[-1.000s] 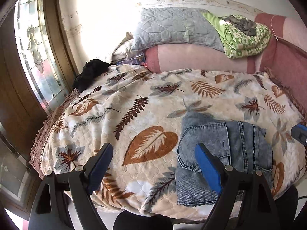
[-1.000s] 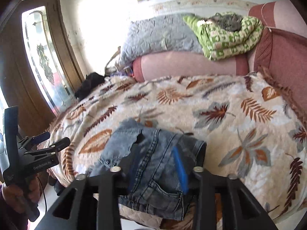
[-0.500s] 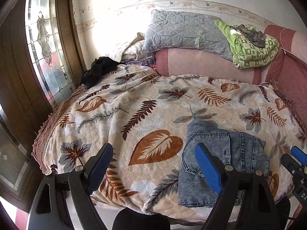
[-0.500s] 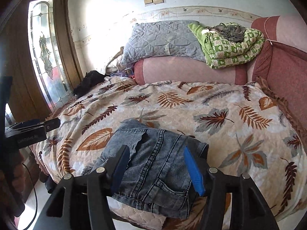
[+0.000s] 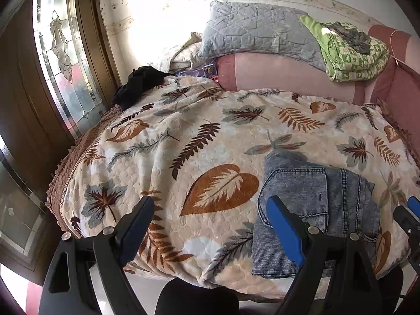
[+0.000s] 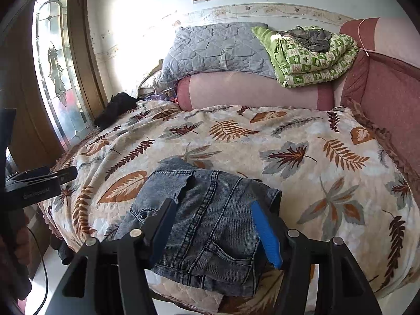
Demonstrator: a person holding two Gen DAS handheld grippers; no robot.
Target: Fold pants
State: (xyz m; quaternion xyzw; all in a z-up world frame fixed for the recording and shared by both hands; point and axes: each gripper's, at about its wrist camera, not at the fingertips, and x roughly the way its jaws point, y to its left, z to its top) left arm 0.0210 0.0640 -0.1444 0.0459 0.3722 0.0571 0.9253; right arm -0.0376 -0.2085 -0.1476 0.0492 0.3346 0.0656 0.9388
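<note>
Jeans (image 6: 210, 225) folded on bedspread (image 6: 302, 141), unmoved; both grippers (image 5: 211, 225) (image 6: 214, 229) backed off, jaws spread, seemingly empty.

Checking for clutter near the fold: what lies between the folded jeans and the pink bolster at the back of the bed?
Only bare leaf-print blanket lies between the folded jeans and the pink bolster; the right wrist view shows it best.

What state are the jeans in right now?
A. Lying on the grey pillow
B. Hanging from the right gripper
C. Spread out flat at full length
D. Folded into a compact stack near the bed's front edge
D: the jeans lie folded in layers on the leaf-print bedspread, and both grippers, left and right, are open and hold nothing.
</note>
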